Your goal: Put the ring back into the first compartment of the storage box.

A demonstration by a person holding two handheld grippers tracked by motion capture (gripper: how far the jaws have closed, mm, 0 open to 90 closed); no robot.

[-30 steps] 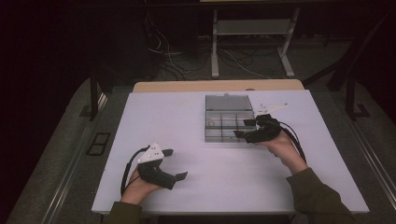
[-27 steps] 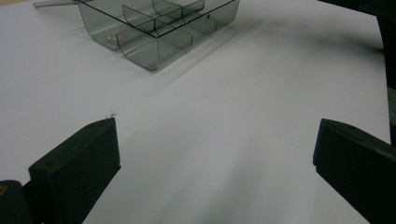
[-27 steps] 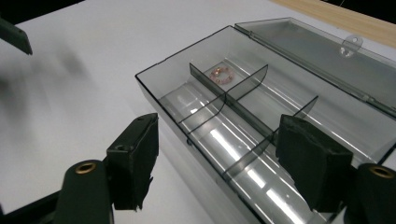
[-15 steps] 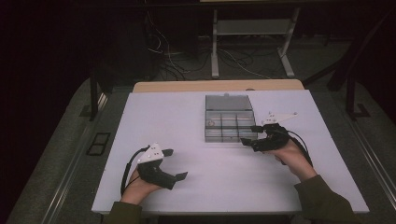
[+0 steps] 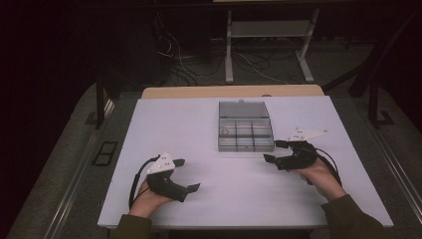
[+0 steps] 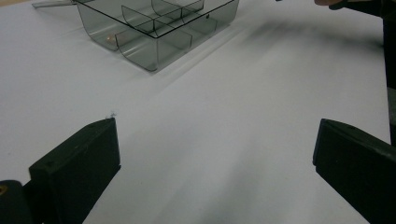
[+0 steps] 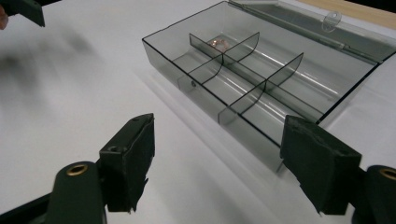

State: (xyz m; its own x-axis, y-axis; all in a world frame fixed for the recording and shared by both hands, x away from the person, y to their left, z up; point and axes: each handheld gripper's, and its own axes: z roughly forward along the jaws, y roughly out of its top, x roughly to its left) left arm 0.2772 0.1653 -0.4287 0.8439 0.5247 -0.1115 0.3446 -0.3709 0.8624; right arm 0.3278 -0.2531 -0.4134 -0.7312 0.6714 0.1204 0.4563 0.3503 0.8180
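Nearest you in the high view, your left tool [image 5: 187, 175] sits low at the lower left of the frame, resting near the front edge of the white desk [image 5: 164, 119]. Its jaws stand wide apart with nothing between them; in the left gripper view only bare desk lies between the two black pads.

Your right tool [image 5: 275, 151] sits at the lower right of centre, also released and carrying nothing, its jaws pointing toward the frame's left.

Farther off, at the upper middle of the frame, lies the clear compartment box [image 5: 246, 133], its lid [image 5: 243, 108] folded open on the far side. The box's long axis runs away from you. A small coppery item [image 7: 217, 43] rests in a far-left compartment as the right gripper view shows it; what it is I cannot tell.

The relation that matters: the box's near right corner lies just up and left of your right tool, while your left tool is well apart from it. So your right hand [image 5: 322, 178] looks the better placed for any reach into it.
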